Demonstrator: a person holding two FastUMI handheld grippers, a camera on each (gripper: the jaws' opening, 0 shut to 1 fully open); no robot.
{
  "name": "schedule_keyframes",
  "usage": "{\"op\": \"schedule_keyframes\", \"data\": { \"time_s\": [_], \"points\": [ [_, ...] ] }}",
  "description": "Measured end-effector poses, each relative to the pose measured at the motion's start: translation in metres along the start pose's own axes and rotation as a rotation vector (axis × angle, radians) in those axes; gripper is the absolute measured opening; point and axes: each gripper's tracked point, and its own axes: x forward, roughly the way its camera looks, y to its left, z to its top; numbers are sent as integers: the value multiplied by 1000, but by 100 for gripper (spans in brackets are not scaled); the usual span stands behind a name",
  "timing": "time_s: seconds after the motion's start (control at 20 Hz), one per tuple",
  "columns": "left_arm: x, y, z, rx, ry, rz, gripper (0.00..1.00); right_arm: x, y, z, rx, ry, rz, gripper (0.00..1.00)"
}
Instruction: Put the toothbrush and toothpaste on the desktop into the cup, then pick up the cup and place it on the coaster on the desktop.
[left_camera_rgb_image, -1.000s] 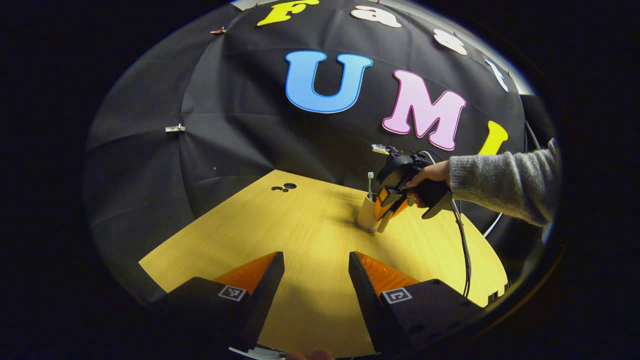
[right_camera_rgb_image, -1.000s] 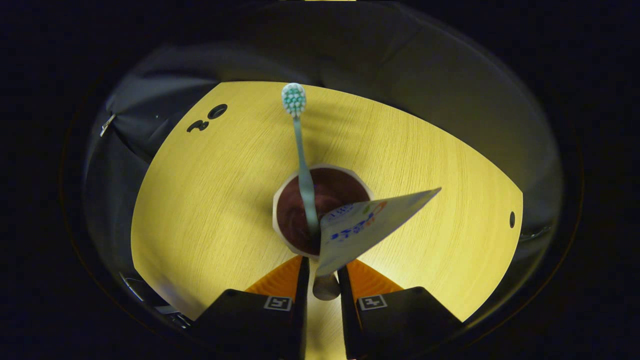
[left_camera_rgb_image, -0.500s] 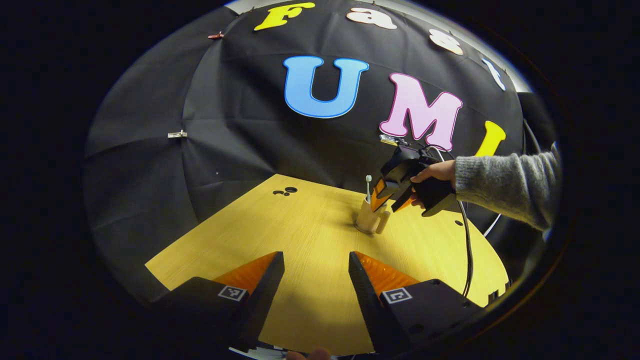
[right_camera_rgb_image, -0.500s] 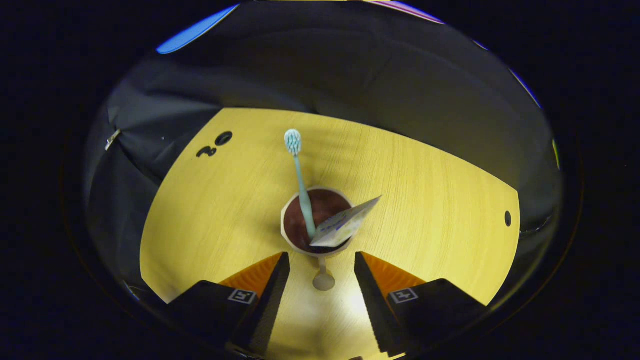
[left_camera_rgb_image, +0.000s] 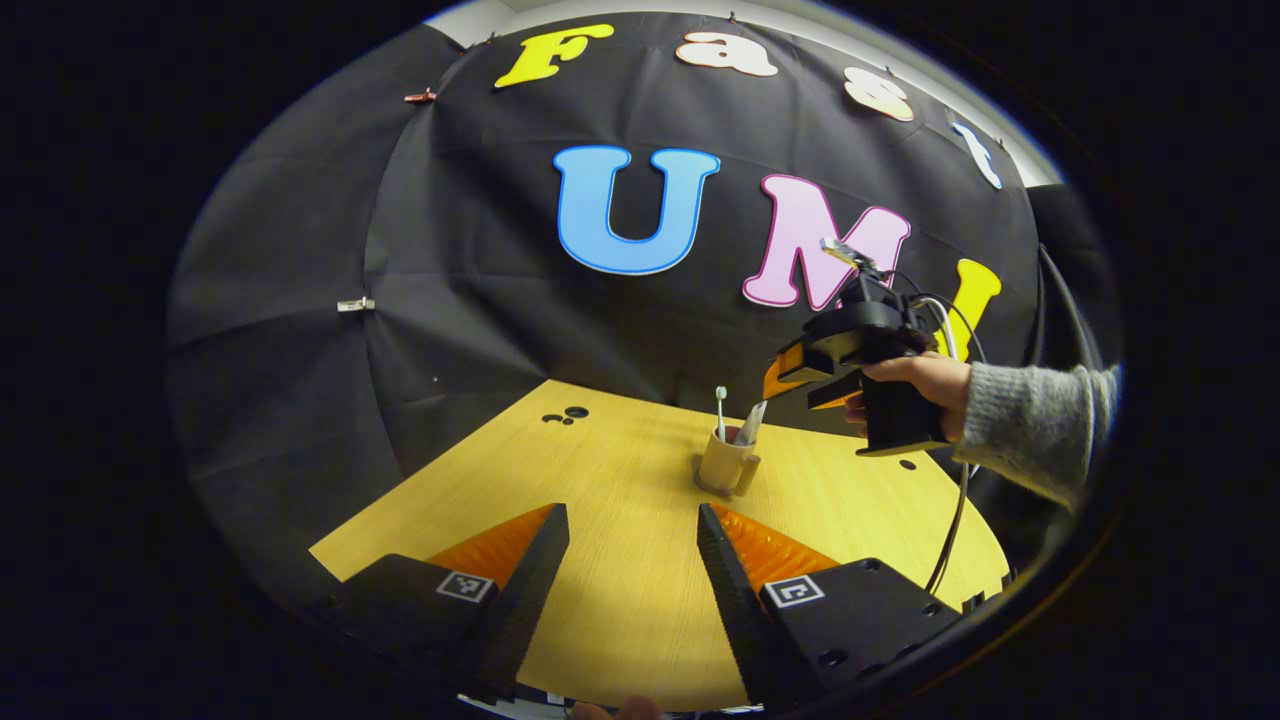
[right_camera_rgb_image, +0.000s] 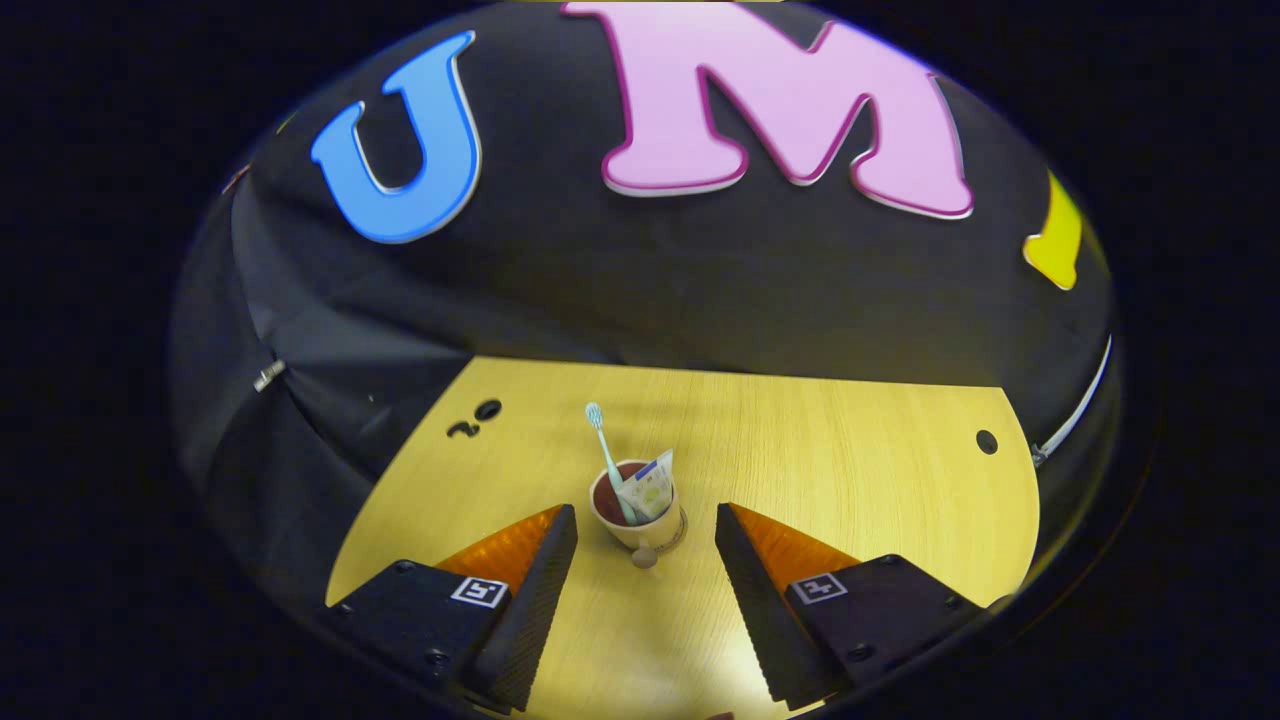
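Black cloth is hanging behind a yellow wooden surface (left_camera_rgb_image: 620, 480), whose curved far edge is meeting the cloth and whose near edge is running under the left gripper (left_camera_rgb_image: 632, 560). Wide bare wood is lying open on every side of the cup (left_camera_rgb_image: 722, 465), which is standing alone toward the far right part of the surface in the left gripper view. Small dark holes (left_camera_rgb_image: 566, 414) are showing near the far left edge, and another hole (right_camera_rgb_image: 986, 441) is sitting near the far right edge in the right gripper view.

Inside the cup (right_camera_rgb_image: 636, 515) a toothbrush (right_camera_rgb_image: 606, 455) is leaning with its bristles up and to the left, and a toothpaste tube (right_camera_rgb_image: 648, 487) is standing beside it against the right of the rim. The cup's handle is pointing toward the right gripper's camera.

A hand (left_camera_rgb_image: 925, 378) in a grey sleeve (left_camera_rgb_image: 1030, 425) is holding the right gripper (left_camera_rgb_image: 805, 378) in the air above and to the right of the cup, well clear of it. Its jaws are spread wide and gripping nothing; in its own view the right gripper (right_camera_rgb_image: 645, 560) is framing the cup from a distance. The left gripper's jaws are likewise parted and empty, hovering over bare wood near the front edge.
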Motion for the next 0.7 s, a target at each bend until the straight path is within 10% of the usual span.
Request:
{"op": "schedule_keyframes", "data": {
  "time_s": [0.7],
  "points": [
    [-16,-67,89,156,-146,-83,83,-227,-12,39,-134,-492,94,89]
  ]
}}
